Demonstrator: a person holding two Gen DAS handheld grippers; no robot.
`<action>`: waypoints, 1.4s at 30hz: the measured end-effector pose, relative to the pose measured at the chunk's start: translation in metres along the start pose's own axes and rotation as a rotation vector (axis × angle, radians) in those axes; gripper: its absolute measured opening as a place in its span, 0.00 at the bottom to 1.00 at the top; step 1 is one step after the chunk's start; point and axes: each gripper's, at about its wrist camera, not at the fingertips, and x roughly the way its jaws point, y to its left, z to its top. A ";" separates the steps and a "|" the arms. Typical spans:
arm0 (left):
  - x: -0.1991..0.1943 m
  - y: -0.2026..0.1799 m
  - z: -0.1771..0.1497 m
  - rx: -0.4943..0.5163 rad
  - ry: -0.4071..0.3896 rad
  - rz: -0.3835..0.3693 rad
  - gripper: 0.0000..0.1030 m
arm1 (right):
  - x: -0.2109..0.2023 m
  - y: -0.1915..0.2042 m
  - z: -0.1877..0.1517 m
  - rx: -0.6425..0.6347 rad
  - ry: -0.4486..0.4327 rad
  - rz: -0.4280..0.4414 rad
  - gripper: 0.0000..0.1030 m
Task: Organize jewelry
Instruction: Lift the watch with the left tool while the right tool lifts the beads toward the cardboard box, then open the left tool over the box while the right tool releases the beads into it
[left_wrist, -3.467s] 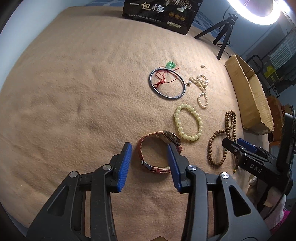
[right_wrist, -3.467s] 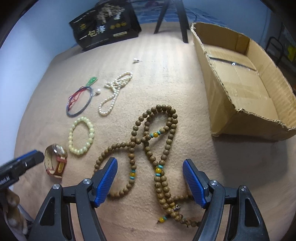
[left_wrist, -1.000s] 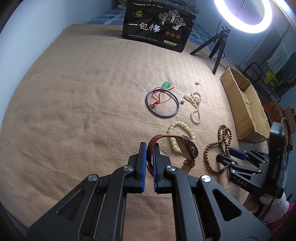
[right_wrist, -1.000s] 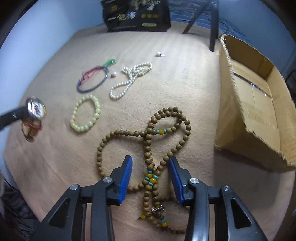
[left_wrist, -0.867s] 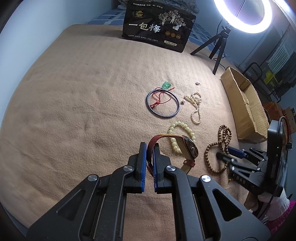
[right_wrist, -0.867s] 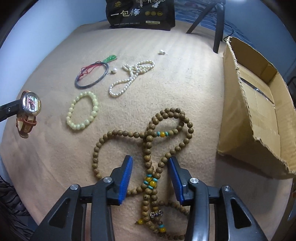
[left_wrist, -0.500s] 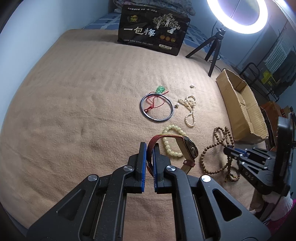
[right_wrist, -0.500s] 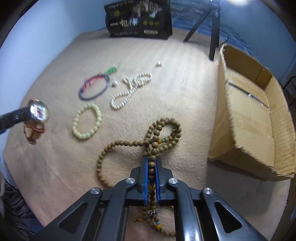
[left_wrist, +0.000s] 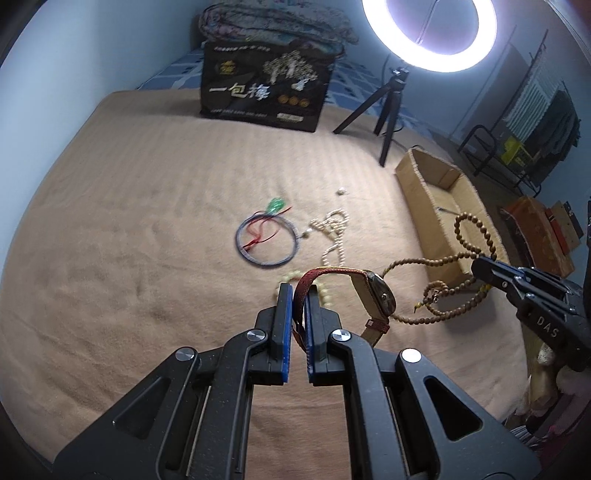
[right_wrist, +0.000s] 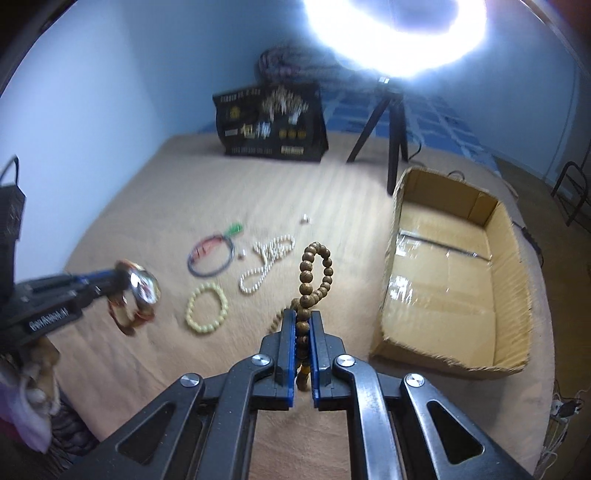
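My left gripper (left_wrist: 299, 292) is shut on the red strap of a wristwatch (left_wrist: 380, 295), which hangs above the tan blanket. In the right wrist view that left gripper (right_wrist: 119, 282) holds the watch (right_wrist: 142, 288) at the left. My right gripper (right_wrist: 303, 319) is shut on a wooden bead necklace (right_wrist: 314, 269); one loop stands above the jaws and the rest dangles below. The left wrist view shows the right gripper (left_wrist: 477, 266) at the right with the wooden beads (left_wrist: 436, 295) hanging clear of the blanket, near the cardboard box (left_wrist: 436, 192).
On the blanket lie a yellow bead bracelet (right_wrist: 205, 308), a pearl necklace (right_wrist: 266, 266), a dark bangle with red cord (right_wrist: 210, 258), a green pendant (right_wrist: 234, 229) and a small earring (right_wrist: 306, 219). An open cardboard box (right_wrist: 439, 295) sits right. A black bag (left_wrist: 264, 88) and a ring-light tripod (left_wrist: 388, 110) stand behind.
The right gripper closed on the wooden bead necklace and lifted it off the blanket. Both grippers rose; the left one still holds the watch.
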 end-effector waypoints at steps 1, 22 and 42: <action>-0.001 -0.004 0.003 0.004 -0.007 -0.007 0.04 | -0.005 -0.001 0.002 0.004 -0.016 0.004 0.03; 0.015 -0.069 0.054 0.062 -0.054 -0.092 0.04 | -0.055 -0.070 0.046 0.119 -0.205 -0.047 0.03; 0.082 -0.166 0.071 0.160 0.008 -0.157 0.04 | -0.016 -0.155 0.059 0.196 -0.146 -0.140 0.04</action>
